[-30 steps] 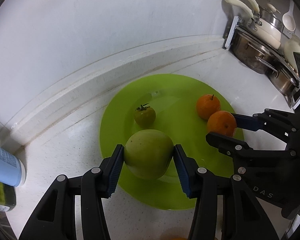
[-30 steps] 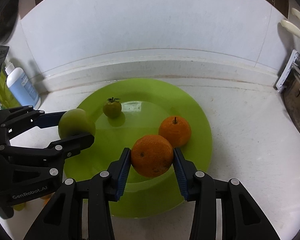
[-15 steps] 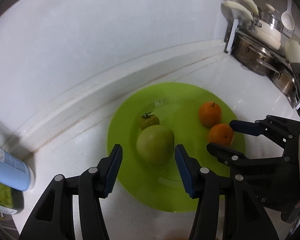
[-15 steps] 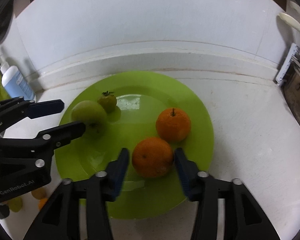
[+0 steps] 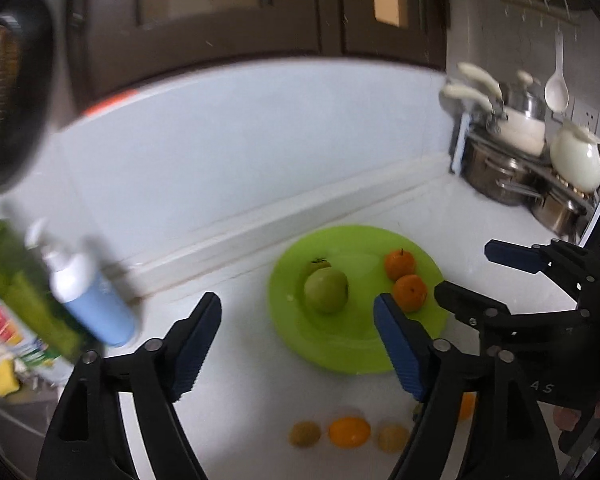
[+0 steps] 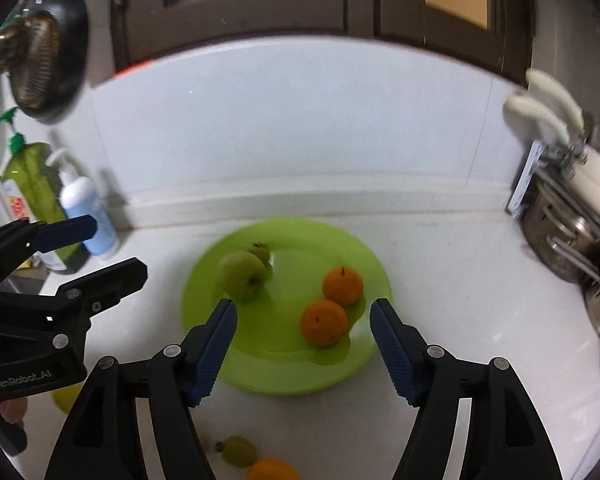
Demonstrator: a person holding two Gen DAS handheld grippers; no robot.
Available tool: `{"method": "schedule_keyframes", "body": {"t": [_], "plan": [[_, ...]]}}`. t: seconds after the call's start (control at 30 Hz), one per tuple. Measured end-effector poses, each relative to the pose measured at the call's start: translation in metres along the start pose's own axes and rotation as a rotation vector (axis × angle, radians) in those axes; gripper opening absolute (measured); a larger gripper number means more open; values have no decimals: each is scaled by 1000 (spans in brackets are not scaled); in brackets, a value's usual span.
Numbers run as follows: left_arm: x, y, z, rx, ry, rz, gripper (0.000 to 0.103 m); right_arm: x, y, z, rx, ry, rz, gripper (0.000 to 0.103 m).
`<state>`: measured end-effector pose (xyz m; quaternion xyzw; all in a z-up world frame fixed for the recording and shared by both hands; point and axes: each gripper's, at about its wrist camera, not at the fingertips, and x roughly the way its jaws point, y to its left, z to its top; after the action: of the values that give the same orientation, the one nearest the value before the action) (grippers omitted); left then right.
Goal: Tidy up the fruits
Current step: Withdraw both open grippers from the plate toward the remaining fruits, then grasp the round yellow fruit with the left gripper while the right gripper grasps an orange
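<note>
The left gripper (image 5: 297,322) is wide open and holds nothing. The right gripper (image 6: 303,328) is wide open too, with nothing between its blue pads. Both hang above the near side of the white worktop (image 6: 460,280), up off the fruit.

Just past the grippers sits a big green plate (image 6: 284,376). On its left part lies a green apple (image 6: 242,276), with a small green tomato (image 6: 260,251) touching it on the far side. On the right part sit two oranges (image 6: 323,322), close together, one nearer and one farther.

More small fruits (image 5: 349,431) lie on the worktop on the near side of the plate. They look orange and yellow-green, but they are blurry, so it is hard to tell what each one is. These look like the ones left to sort.

Far to the left stand a blue and white bottle (image 6: 86,216) and a green bottle (image 6: 40,200). Far to the right are shiny pots (image 5: 496,176).

What could go wrong: the loose fruits are round and small, so a bump from a gripper finger could roll them toward the near edge. They also lie close under the grippers, partly hidden, so a grab could miss. A new fruit dropped on the plate could knock the oranges and make them roll.
</note>
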<state>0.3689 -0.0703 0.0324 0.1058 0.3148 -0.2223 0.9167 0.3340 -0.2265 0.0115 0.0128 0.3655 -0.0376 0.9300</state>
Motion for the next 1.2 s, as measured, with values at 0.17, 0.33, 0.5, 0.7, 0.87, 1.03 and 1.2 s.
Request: {"method": "schedule_keyframes", "body": {"t": [0.17,0.33,0.5,0.7,0.87,1.03,1.2], "plan": [[-41,11,-16,-74,-46,28,86,-38,21,-5,-41,-84,22,74],[-67,18,-32,-119,-67,75,91,-62,42,-15,-59,-125,58,74],[-90,29,-57,-165,-71,147,93,-70,60,-28,-81,-127,59,74],[-108,37,-91,-173,-52,209,93,-78,75,-46,-105,-116,55,74],[-113,41,-114,-186,-34,243,93,-80,88,-61,-143,-114,58,74],[-112,44,-132,-201,-9,243,93,-75,101,-72,-185,-80,89,74],[-104,41,-147,-185,17,231,93,-63,107,-81,-210,-40,100,74]]}}
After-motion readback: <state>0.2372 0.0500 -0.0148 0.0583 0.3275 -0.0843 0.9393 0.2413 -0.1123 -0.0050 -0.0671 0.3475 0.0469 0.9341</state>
